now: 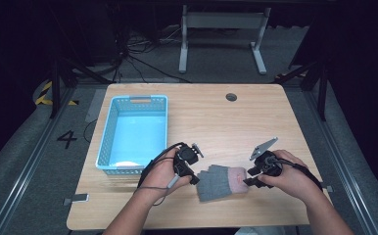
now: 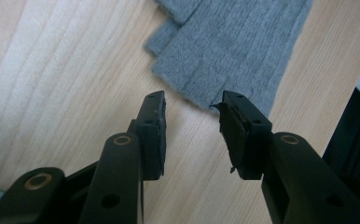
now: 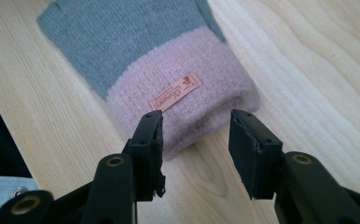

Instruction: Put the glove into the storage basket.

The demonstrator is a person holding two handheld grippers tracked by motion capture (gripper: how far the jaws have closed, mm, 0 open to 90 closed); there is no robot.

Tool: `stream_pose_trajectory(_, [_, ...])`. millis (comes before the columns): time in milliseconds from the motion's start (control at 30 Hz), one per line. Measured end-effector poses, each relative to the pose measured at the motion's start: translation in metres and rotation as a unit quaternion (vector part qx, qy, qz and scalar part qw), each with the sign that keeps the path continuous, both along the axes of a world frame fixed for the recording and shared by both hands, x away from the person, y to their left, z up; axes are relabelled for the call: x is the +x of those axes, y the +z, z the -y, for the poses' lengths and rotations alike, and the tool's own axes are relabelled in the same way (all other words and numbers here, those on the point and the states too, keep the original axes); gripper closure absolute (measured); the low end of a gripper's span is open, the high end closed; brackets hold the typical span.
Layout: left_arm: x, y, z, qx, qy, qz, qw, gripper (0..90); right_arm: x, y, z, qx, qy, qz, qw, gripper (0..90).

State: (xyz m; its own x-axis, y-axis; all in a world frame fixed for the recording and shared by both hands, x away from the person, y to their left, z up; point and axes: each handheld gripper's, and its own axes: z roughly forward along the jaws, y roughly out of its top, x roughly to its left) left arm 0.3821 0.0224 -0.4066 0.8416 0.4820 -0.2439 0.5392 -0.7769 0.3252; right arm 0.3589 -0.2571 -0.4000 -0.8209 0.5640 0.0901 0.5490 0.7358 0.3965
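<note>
Both tongs stand parted with nothing clamped. The left gripper (image 2: 192, 133) hangs over the bare table (image 1: 255, 122), its jaws apart just short of the finger end of the grey glove (image 2: 234, 46); one jaw tip sits at the knit's edge, though contact cannot be told. The right gripper (image 3: 197, 154) is released too, its jaws straddling the glove's pink cuff (image 3: 187, 102) without pressing it. The glove lies flat between the two grippers near the table's front edge. The blue basket (image 1: 109, 128), beyond the left hand (image 1: 162, 174), appears empty, so any pick-up or placing probably remains.
</note>
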Motion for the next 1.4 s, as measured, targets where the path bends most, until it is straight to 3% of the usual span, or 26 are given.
stream_pose_trajectory(267, [0.000,-0.004,0.004,0.008,-0.010,-0.009,0.9999,63.6,0.002,-0.007,-0.002,0.000,0.000,-0.029,0.9996,54.1])
stream_pose_trajectory(467, [-0.001,-0.006,0.006,0.010,-0.011,-0.014,0.9998,63.8,0.003,-0.012,-0.005,-0.003,0.006,-0.036,0.9993,55.2])
stream_pose_trajectory(600, [-0.001,-0.009,0.008,0.015,-0.015,-0.018,0.9996,63.8,0.004,-0.014,-0.006,-0.004,0.012,-0.044,0.9989,58.2])
stream_pose_trajectory(700, [-0.001,-0.010,0.008,0.016,-0.015,-0.019,0.9996,63.6,0.004,-0.015,-0.007,-0.003,0.015,-0.052,0.9985,66.3])
stream_pose_trajectory(733, [-0.001,-0.010,0.007,0.016,-0.014,-0.020,0.9996,63.6,0.004,-0.014,-0.008,-0.005,0.017,-0.053,0.9984,72.6])
stream_pose_trajectory(867, [-0.001,-0.012,0.008,0.022,-0.016,-0.028,0.9992,63.5,0.003,-0.013,-0.010,-0.003,0.025,-0.057,0.9980,80.1])
stream_pose_trajectory(1167, [-0.001,-0.019,0.010,0.034,-0.021,-0.043,0.9983,62.8,0.003,-0.013,-0.011,-0.006,0.011,-0.061,0.9981,82.8])
stream_pose_trajectory(1400, [-0.004,-0.026,0.018,0.044,-0.041,-0.054,0.9967,65.1,0.003,-0.013,-0.012,-0.006,0.003,-0.060,0.9982,82.7])
